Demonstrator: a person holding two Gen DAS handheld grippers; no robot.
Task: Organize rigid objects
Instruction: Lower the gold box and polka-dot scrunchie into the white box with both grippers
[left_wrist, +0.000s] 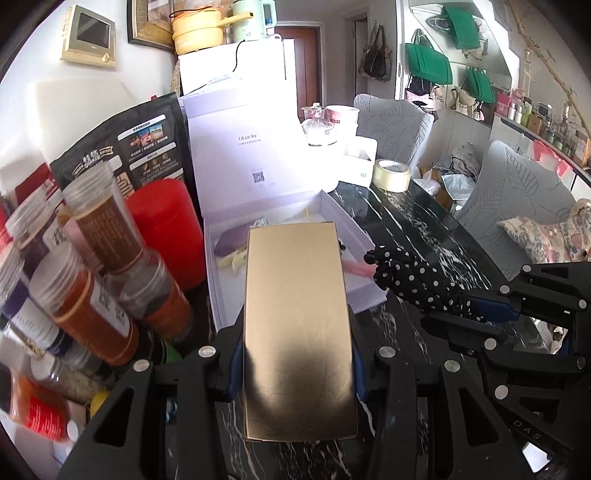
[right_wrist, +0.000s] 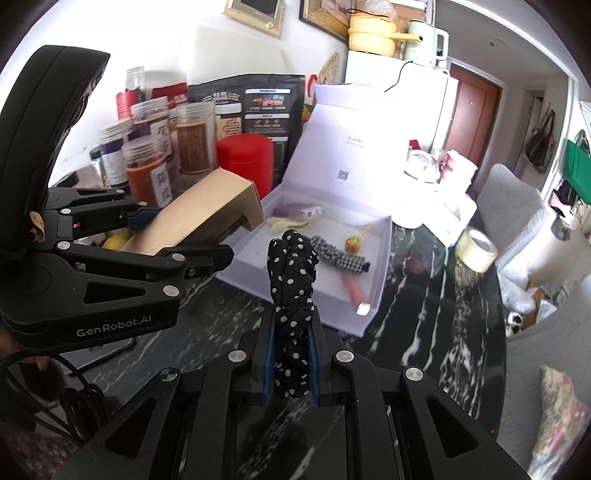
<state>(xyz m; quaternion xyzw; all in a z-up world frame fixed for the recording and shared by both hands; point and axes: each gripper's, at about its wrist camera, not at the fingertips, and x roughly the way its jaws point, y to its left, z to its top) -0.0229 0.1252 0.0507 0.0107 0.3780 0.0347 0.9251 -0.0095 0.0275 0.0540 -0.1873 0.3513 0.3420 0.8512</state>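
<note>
Left gripper (left_wrist: 297, 354): pinching gold box (left_wrist: 297, 325) at lower centre, carried above black marble table (left_wrist: 424, 229).
Right gripper (right_wrist: 291, 365): pressed onto polka-dot fabric roll (right_wrist: 291, 280), centre of frame.
White gift box (right_wrist: 384, 258): open beyond both, lid upright; checked roll (right_wrist: 338, 254), lollipop (right_wrist: 352, 243), small bits inside.
Risk: smooth glossy card likely to slip; long box may knock jars (left_wrist: 99, 236) at left.
Risk: soft cloth may sag loose.
Shapes: flat-sided carton; limp, knotted roll.

Jars (right_wrist: 147, 162) crowd the left; dark tabletop (right_wrist: 424, 295) (right of white box (right_wrist: 384, 236)) lies clear
</note>
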